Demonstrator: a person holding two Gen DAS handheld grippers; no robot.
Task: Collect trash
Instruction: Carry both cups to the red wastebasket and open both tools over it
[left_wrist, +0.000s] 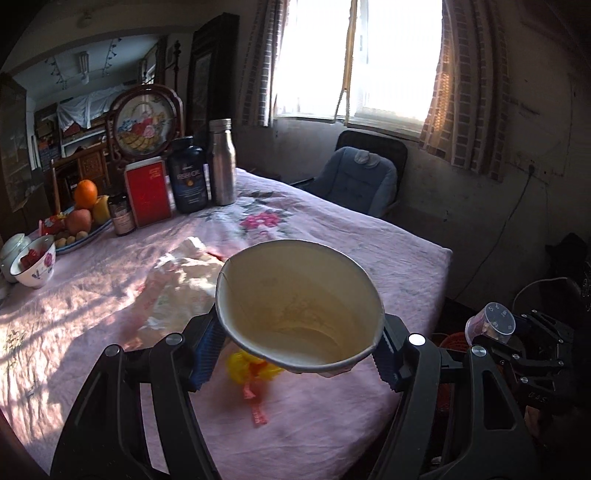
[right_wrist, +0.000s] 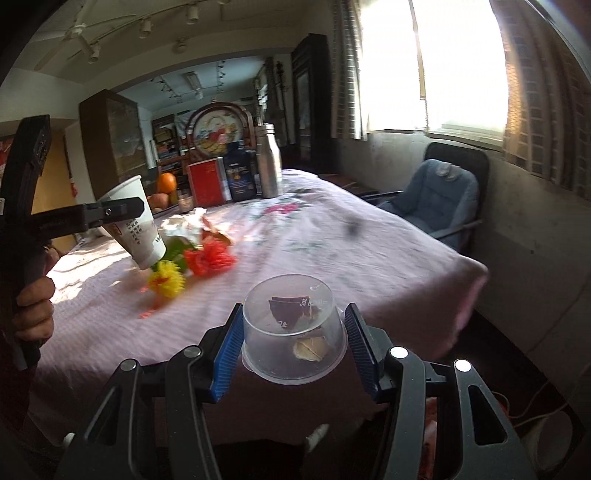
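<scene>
Paper cup (left_wrist: 299, 310) pinched in my left fingers (left_wrist: 210, 343), lifted over desk (left_wrist: 332, 236), tipped, empty. Clear plastic cup (right_wrist: 293, 332) pinched upside down in my right fingers (right_wrist: 225, 354). Both trash, so I carry them. Yellow flower (right_wrist: 166, 282) on desk, maybe next.

Both cams ride the wrists, tilted down over the pink surface (left_wrist: 332, 229) toward the window (right_wrist: 436, 62). Left sits close; they share the flask (left_wrist: 221, 162) end
</scene>
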